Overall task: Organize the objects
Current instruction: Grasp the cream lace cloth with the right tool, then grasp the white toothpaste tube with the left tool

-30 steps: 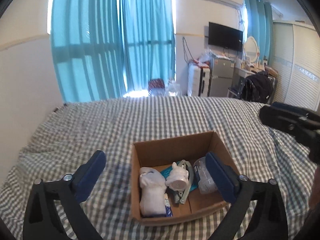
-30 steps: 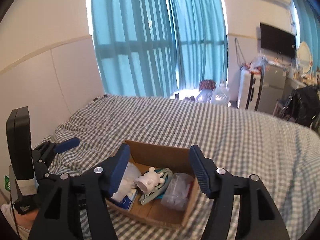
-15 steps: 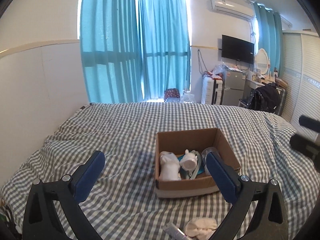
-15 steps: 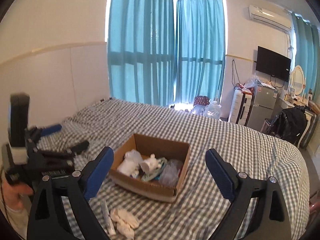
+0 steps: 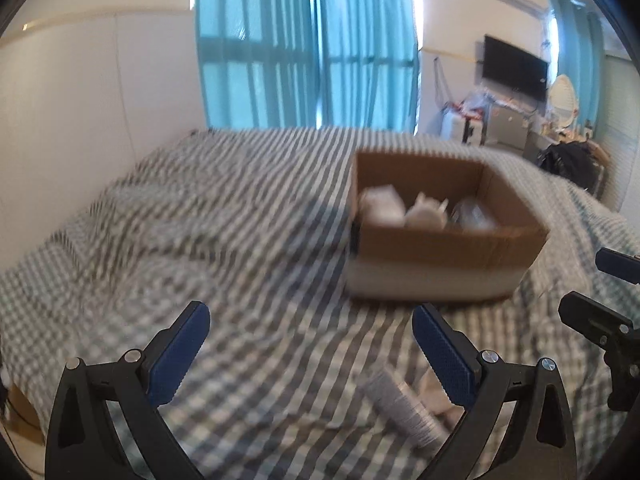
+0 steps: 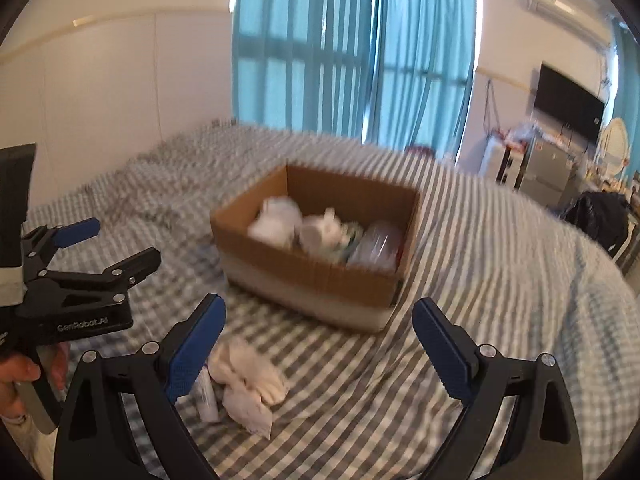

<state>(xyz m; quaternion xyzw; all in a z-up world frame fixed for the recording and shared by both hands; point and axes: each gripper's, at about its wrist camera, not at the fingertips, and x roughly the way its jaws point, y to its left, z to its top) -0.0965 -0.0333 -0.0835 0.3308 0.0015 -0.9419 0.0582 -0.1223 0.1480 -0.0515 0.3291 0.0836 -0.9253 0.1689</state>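
Observation:
A cardboard box (image 5: 444, 246) (image 6: 304, 270) stands on the checked bed, holding a white cloth bundle (image 6: 276, 220), a white figurine (image 6: 320, 232) and a clear plastic container (image 6: 376, 246). In front of it on the bed lie a white sock bundle (image 6: 248, 384) and a small white tube (image 6: 208, 398) (image 5: 400, 404). My left gripper (image 5: 312, 344) is open and empty, above the bed left of the box. My right gripper (image 6: 318, 340) is open and empty, above the socks. Both views are blurred.
The checked bedspread (image 5: 224, 240) fills the foreground. Blue curtains (image 6: 352, 52) hang behind, a white wall panel (image 5: 92, 100) on the left. A TV (image 6: 568, 100), cabinets and a dark chair (image 6: 600, 216) stand at the right. The left gripper shows in the right wrist view (image 6: 76, 276).
Both grippers have pulled back from the box and dropped lower toward the bed. The socks and tube have come into view in front of the box. Both jaws stay open.

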